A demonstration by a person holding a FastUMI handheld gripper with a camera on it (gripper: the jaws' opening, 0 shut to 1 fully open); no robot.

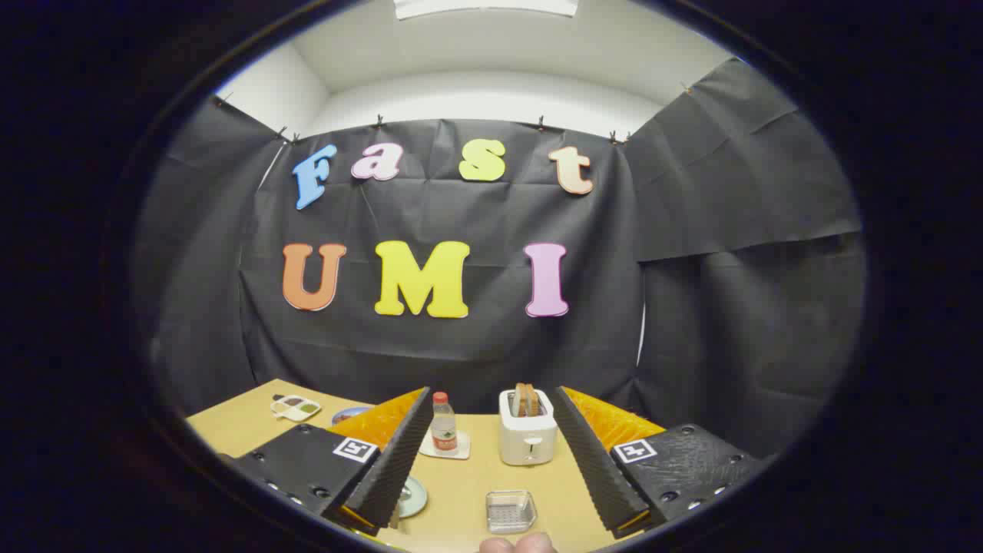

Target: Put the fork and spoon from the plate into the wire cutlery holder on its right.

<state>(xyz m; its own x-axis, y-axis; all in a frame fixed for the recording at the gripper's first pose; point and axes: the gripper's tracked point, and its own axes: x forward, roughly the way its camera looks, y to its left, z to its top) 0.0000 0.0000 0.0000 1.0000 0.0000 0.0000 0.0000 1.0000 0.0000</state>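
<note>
Fingers stand wide apart with nothing between them, the gripper (491, 461) held level and looking out over the wooden table (461, 491) toward the booth wall. In the gap between the tips, at about 6 o'clock and low, sits a small clear square container (511, 511) with a dotted base; whether this is the cutlery holder the task names I cannot tell, since it looks more like clear plastic than wire. Just below it, fingertips (516, 544) of a person's hand edge in.

At 7 o'clock, tucked against the left finger's inner side, the rim of a pale round plate (413, 498) peeks out. It is mostly hidden, and the fork and spoon cannot be made out on it.

Farther ahead, at 12 o'clock, a white toaster (527, 436) holds bread slices, and at 11 o'clock a small bottle with a red cap (443, 423) stands on a white coaster. Well off at 10 o'clock lie a small divided dish (295, 407) and, beside it, a bluish round object (350, 415).

My judgement: the task is at its very start, with no pick made. The next move calls for tipping the gripper down and toward 7 o'clock to bring the plate into full sight, then lining the open fingers across one utensil's handle.
</note>
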